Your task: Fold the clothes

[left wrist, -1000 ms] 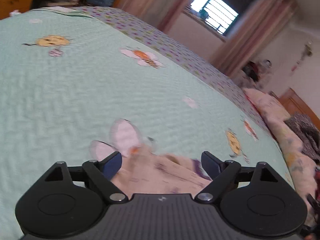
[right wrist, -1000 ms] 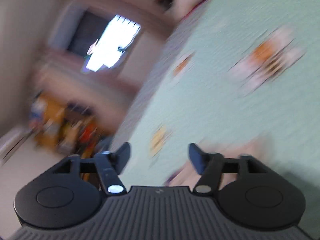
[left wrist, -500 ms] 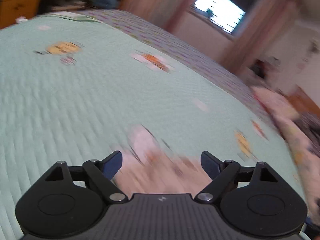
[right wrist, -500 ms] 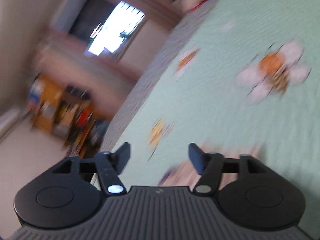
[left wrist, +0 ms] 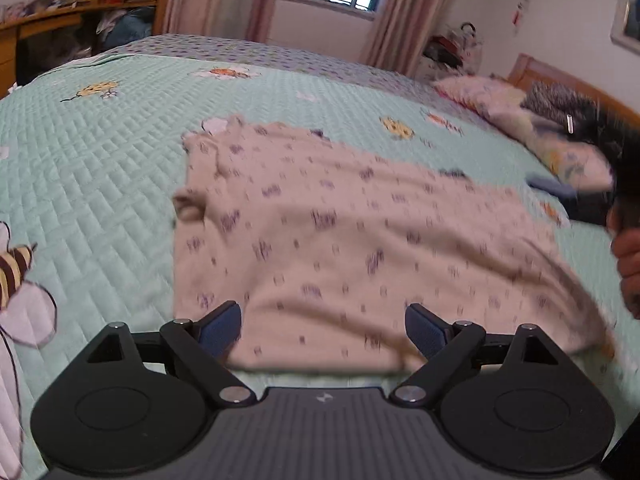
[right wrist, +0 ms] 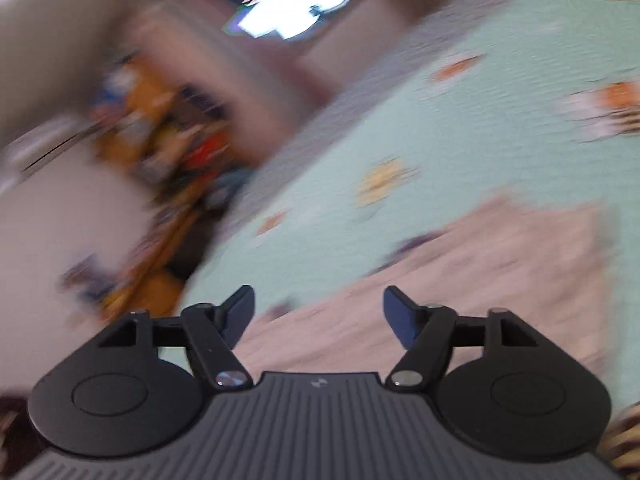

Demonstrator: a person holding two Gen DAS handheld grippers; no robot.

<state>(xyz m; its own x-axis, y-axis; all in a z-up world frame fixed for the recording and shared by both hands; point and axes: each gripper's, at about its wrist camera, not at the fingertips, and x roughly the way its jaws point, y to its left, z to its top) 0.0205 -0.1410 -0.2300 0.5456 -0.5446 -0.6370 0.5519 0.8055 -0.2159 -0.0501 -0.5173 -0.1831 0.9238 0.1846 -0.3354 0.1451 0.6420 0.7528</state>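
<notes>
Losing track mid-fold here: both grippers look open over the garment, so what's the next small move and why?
Probably ease the left gripper down and close on the near hem of the pink garment. Its fingers stand apart with that edge between them, nothing is held, and the cloth lies spread on the green quilt. The right wrist view is blurred.

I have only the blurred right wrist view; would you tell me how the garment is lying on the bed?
Observer: The pink patterned garment lies spread out on the green quilt.
Operator: Is the left hand-held gripper holding it?
Observer: No, the left hand-held gripper is open, its jaws apart above the near hem.
Operator: Anything else by the garment?
Observer: A hand shows at its right edge, and pillows lie beyond.
</notes>
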